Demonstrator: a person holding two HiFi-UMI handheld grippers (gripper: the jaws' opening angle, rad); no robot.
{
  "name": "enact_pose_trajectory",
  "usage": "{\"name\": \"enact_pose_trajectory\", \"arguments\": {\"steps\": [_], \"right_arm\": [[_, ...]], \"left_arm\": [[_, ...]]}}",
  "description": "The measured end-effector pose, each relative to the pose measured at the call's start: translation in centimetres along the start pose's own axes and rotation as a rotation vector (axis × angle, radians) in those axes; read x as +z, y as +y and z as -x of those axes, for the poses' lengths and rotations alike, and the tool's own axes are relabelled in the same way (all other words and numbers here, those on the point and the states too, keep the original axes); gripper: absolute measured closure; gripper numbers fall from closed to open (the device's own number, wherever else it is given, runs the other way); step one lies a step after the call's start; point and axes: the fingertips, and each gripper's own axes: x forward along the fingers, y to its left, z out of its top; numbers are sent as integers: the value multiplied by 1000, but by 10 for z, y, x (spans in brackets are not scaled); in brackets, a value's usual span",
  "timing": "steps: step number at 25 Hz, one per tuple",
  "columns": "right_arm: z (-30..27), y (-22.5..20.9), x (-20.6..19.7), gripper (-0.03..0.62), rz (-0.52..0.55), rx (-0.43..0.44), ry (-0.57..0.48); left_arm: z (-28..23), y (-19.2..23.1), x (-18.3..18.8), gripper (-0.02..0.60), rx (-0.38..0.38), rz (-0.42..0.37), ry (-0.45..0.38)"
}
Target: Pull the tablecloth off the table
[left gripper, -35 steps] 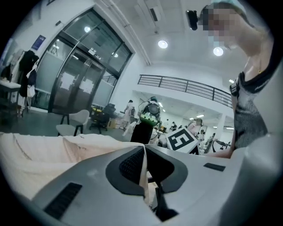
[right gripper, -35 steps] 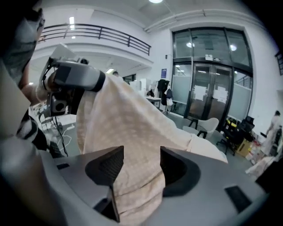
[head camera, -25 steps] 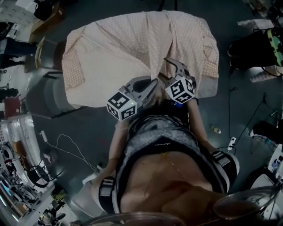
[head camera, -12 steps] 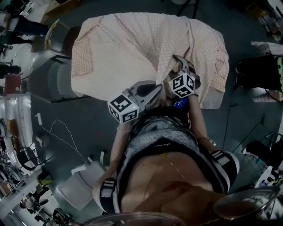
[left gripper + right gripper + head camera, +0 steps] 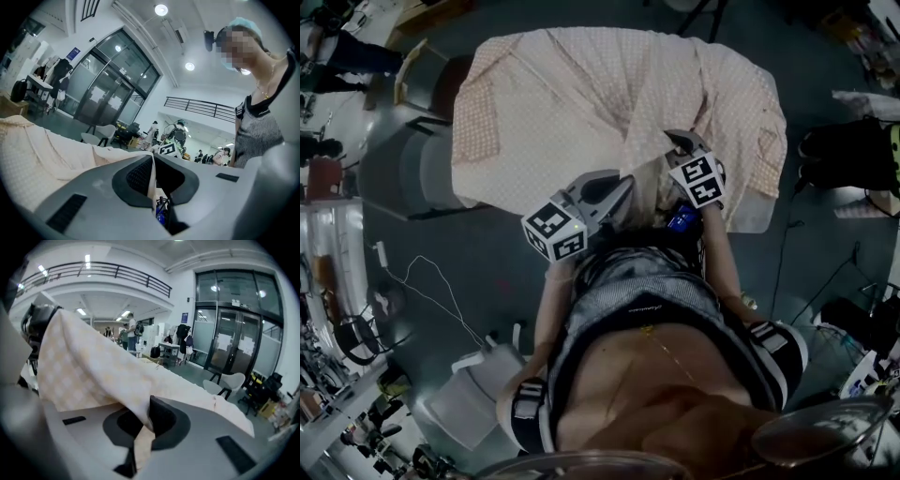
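Across the upper middle of the head view, the tablecloth (image 5: pixel 581 103) lies spread over the surface, hiding it entirely, with its long axis running left to right in the frame. Both claws sit at its lower, near edge, so the cloth stretches away up the frame from them. As I judge it, the pull must come down the frame, toward the person. The right claw (image 5: pixel 678 142) reaches a little further up onto the cloth at centre right. The left claw (image 5: pixel 625 189) is just beside it, lower and to the left, at the hem. From above, neither pinch can be read. The left gripper view settles one: its jaws are pressed together on a thin edge of cloth running down between the pads, with the rest heaped at that frame's left. The right gripper view settles the other: its jaws have just been closing, and a fold is caught between them, draping up and to the left.
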Motion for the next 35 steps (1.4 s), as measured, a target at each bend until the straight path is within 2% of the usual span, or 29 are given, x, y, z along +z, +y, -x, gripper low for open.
{"name": "enact_pose_trajectory", "arguments": {"steps": [4, 11, 16, 24, 29, 30, 32, 35], "right_arm": [[8, 5, 2, 528, -64, 21, -18], [21, 32, 18, 528, -150, 62, -68], [33, 60, 31, 528, -205, 129, -114], [41, 87, 40, 528, -260, 159, -144], [46, 91, 42, 528, -285, 132, -152], [47, 92, 41, 528, -293, 124, -153], [49, 94, 41, 528, -301, 110, -154], [50, 101, 45, 528, -309, 98, -159]], "left_arm": [[4, 16, 0, 572, 47, 4, -7], [14, 49, -5, 572, 172, -35, 16], [16, 66, -9, 571, 231, -68, 36], [10, 78, -22, 571, 200, -111, 107], [7, 76, -35, 568, 117, -174, 192], [6, 74, -39, 552, 96, -187, 215], [6, 71, -47, 455, 62, -212, 259], [8, 67, -57, 393, 23, -256, 311]]}}
